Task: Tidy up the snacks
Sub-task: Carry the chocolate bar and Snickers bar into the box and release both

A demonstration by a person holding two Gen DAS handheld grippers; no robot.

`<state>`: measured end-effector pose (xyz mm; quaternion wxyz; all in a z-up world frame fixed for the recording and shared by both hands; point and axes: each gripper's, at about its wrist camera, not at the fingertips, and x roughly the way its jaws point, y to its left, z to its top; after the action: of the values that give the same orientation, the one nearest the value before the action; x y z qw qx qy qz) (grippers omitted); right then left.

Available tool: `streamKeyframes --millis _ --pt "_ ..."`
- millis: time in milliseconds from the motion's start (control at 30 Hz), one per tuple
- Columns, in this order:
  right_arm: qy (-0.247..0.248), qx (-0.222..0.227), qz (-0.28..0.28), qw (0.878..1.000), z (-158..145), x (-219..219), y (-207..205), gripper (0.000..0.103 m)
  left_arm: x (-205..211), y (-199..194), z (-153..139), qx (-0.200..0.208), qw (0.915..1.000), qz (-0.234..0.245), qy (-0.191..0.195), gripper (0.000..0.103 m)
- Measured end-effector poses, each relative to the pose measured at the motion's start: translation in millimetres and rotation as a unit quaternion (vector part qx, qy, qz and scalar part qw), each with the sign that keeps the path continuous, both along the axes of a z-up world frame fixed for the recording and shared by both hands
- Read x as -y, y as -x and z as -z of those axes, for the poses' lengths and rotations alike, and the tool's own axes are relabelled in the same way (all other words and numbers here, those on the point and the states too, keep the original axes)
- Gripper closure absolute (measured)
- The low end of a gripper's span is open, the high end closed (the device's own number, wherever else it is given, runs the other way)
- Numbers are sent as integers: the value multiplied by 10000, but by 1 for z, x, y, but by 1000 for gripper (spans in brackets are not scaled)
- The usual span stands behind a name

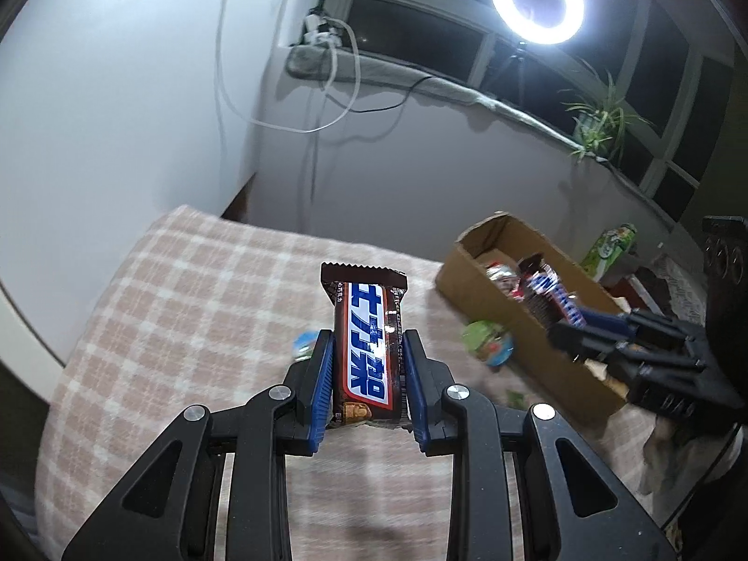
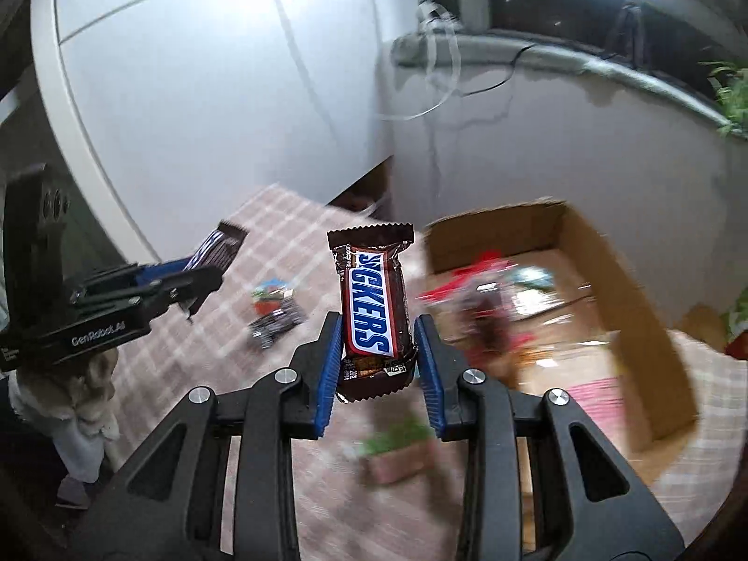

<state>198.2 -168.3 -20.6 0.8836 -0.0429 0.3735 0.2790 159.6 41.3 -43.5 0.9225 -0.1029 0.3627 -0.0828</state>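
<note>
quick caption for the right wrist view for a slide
Right gripper holds a Snickers bar above the checked cloth, with the cardboard box of snacks to its right.

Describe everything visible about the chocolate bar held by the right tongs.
The brown glossy-wrapped Snickers bar stands nearly upright, tilted slightly, between the blue pads of the right tongs, gripped at its lower half. The plastic wrapper has crimped zigzag ends, a white-and-blue logo panel with a red outline, and small print near the bottom. It is held above the pink checked tablecloth, left of the open cardboard box.
</note>
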Motion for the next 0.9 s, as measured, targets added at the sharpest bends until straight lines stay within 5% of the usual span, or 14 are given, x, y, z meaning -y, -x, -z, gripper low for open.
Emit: streamKeyframes --millis 300,900 --pt "132 108 604 9980 -15 68 -15 71 48 -16 -11 96 9990 441 2 76" --pt "230 -71 1187 9926 4 146 -51 71 144 -66 -19 105 9934 1138 -103 76"
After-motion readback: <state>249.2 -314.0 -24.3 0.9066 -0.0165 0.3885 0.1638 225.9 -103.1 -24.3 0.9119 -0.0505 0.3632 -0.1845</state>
